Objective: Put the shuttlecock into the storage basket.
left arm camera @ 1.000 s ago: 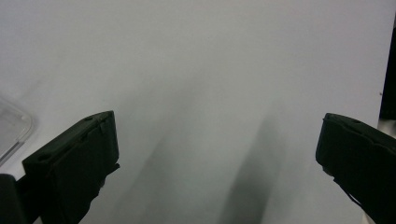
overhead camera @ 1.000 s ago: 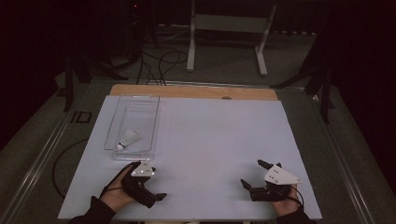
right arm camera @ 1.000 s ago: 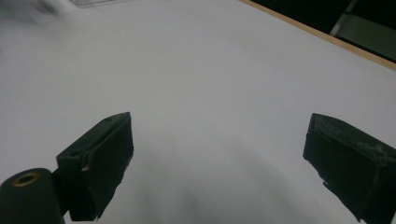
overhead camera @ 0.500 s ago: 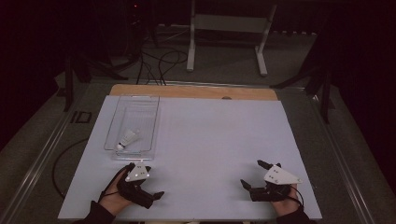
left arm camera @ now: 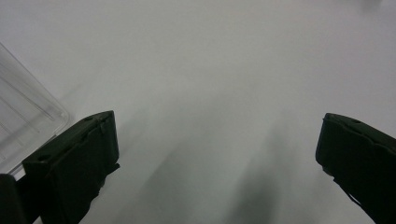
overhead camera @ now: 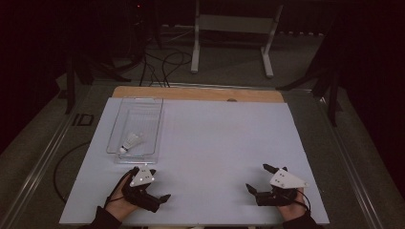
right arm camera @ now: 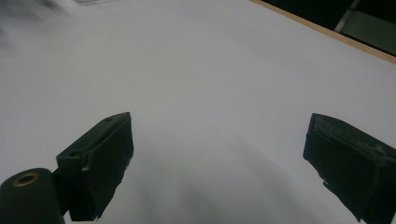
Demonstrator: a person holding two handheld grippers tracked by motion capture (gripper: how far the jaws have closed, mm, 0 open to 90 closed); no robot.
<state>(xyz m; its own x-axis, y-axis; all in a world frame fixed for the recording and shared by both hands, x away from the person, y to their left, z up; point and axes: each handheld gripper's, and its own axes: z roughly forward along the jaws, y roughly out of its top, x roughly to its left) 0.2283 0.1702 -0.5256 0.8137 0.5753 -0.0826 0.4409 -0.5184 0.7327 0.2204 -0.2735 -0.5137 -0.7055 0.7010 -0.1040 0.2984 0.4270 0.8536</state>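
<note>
fingers: left gripper (overhead camera: pixel 152 183) jaws wide apart, nothing between; right gripper (overhead camera: pixel 260 179) jaws wide apart, nothing between | shuttlecock (overhead camera: pixel 131 142): left of centre, lying inside clear tray (overhead camera: pixel 157 125), just above left gripper | both grippers low in frame on white table (overhead camera: pixel 215 143)

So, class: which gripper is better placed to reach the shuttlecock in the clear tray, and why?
Left. The left gripper sits just below the clear tray holding the shuttlecock, jaws open; the right gripper lies across the table.

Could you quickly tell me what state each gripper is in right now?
Left gripper: open, holding nothing.
Right gripper: open, holding nothing.
</note>
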